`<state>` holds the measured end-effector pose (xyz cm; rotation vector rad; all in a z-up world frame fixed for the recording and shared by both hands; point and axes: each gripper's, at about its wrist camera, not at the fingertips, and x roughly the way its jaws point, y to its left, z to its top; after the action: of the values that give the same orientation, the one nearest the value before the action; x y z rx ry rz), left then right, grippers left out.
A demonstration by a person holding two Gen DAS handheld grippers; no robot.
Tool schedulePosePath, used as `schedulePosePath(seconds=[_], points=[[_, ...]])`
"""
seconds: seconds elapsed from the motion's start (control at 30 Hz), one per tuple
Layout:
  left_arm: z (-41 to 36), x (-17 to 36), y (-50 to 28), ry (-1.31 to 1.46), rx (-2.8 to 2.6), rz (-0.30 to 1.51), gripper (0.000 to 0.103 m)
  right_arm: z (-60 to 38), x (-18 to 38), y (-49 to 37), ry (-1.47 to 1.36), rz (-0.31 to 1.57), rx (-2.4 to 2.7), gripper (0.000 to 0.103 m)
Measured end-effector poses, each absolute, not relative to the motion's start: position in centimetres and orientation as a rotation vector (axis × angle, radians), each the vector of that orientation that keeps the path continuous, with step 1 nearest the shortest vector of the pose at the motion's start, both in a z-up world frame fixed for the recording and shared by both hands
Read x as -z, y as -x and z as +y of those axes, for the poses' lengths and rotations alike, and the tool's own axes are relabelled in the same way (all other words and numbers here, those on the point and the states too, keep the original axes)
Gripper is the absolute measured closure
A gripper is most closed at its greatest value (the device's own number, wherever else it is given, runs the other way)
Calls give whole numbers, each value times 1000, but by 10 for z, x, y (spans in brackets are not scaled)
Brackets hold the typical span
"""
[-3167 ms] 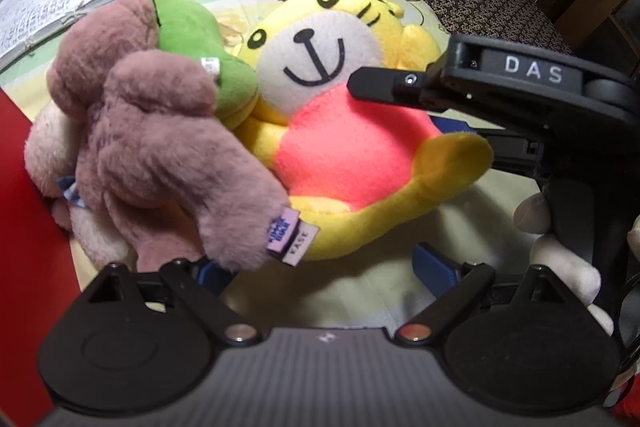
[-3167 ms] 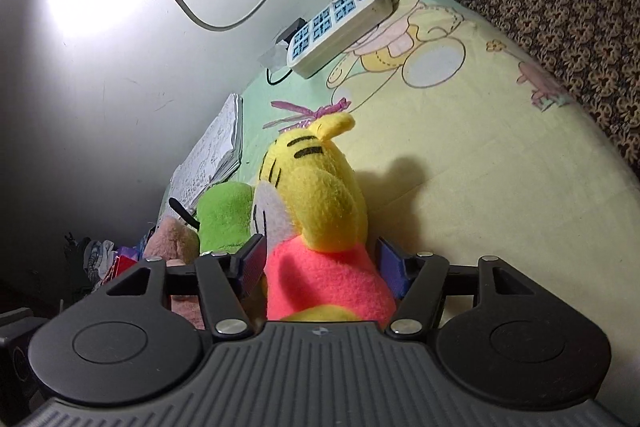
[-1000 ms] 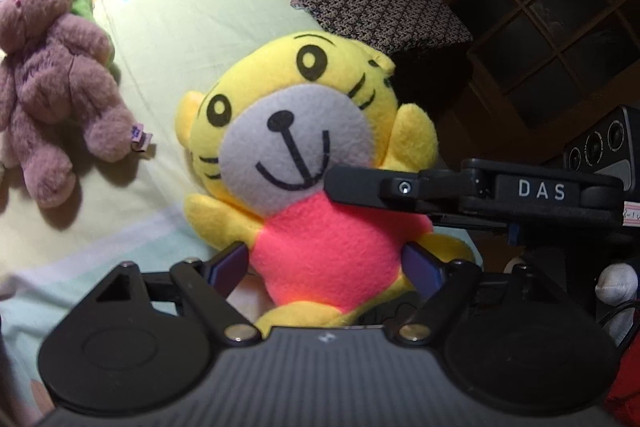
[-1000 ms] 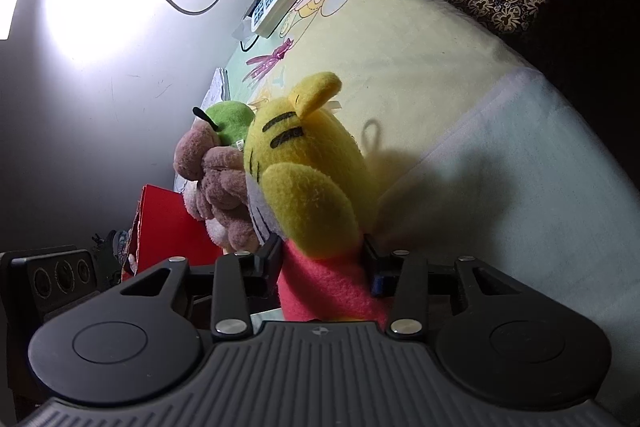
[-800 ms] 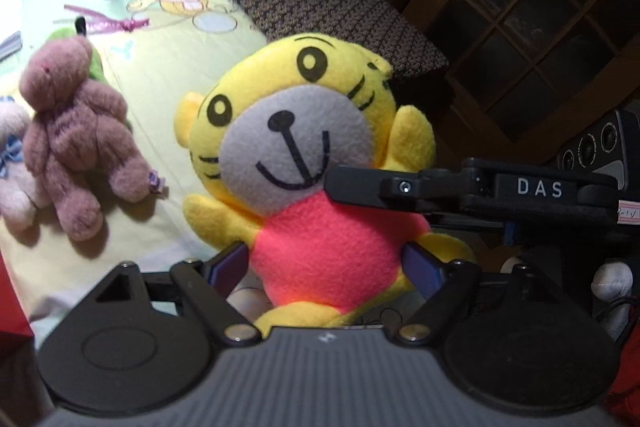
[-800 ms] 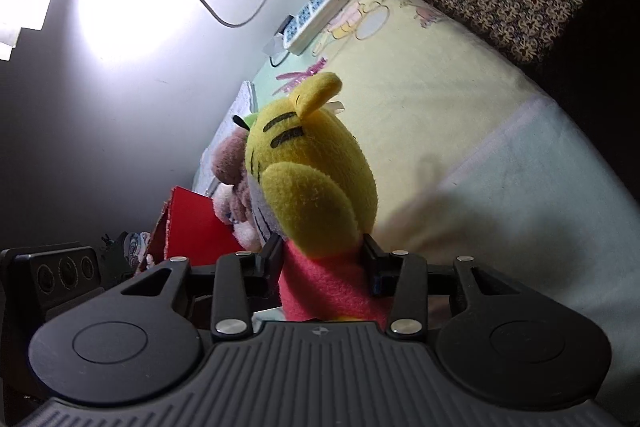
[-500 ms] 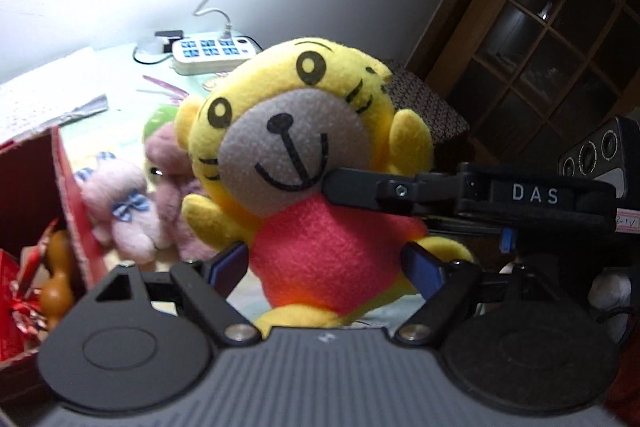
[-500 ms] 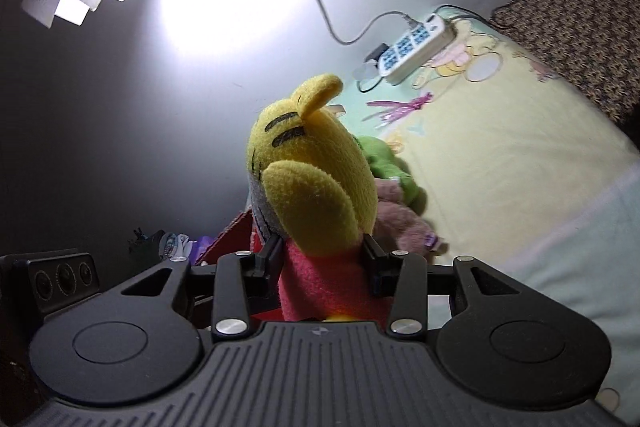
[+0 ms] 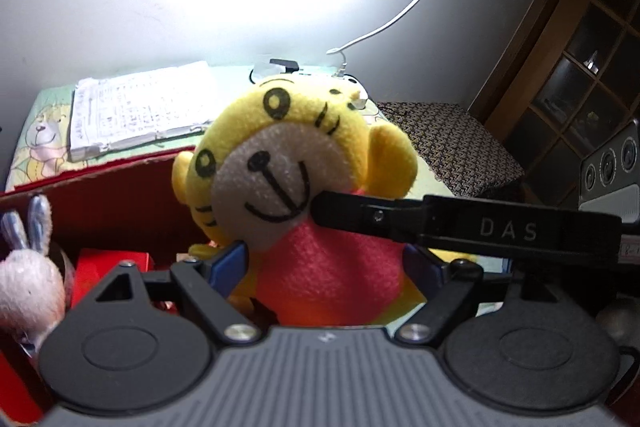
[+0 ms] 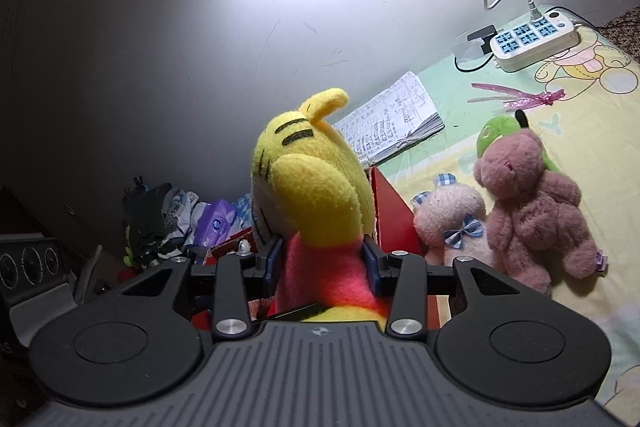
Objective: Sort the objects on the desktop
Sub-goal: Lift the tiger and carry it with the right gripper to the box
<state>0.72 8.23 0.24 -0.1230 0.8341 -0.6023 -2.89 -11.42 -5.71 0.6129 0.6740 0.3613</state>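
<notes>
Left wrist view: yellow plush tiger in a pink felt shirt (image 9: pixel 280 155), carried in mid-air, face to the lens, torso squeezed between the blue-padded fingers (image 9: pixel 234 261) of the left gripper (image 9: pixel 328 259). Just eased a shade wider, yet pressing the plush on both sides. Crossed at the chin by one black finger of the right gripper (image 10: pixel 324 259).

Right wrist view: same torso pinched from the side, fingers clenched on the pink felt under the arm. Two grips at right angles, probably to stop so soft and floppy a body from sagging or twisting on the way.

Held right over the red cardboard box (image 9: pixel 120 187), beside a pale rabbit plush (image 9: pixel 28 279) already inside; likely bound for the same bin. Left lying on the cartoon-print cloth of the bench (image 10: pixel 580 131), next to the box wall: dusty-pink teddy bear (image 10: pixel 532 211), cream bear with checked bow (image 10: pixel 452 219), green plush (image 10: pixel 500 131) behind them. Apparently next in line. Handwritten notebook (image 9: pixel 136 107) and white power strip (image 10: pixel 536 43) farther back, well clear.
</notes>
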Motion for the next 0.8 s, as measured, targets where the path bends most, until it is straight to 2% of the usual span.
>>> schedulePosePath(seconds=[0.4, 0.47, 0.57, 0.7, 0.8], points=[[118, 25, -32, 172, 642, 827, 13, -64, 74, 3, -447, 628, -199, 63], [122, 31, -38, 185, 642, 838, 12, -59, 77, 0, -440, 616, -182, 65], [129, 36, -42, 196, 633, 852, 12, -54, 83, -6, -431, 587, -159, 73], [138, 42, -46, 235, 641, 879, 8, -46, 86, -12, -414, 592, -164, 74], [146, 40, -46, 293, 670, 902, 8, -44, 82, -10, -385, 588, -165, 80]])
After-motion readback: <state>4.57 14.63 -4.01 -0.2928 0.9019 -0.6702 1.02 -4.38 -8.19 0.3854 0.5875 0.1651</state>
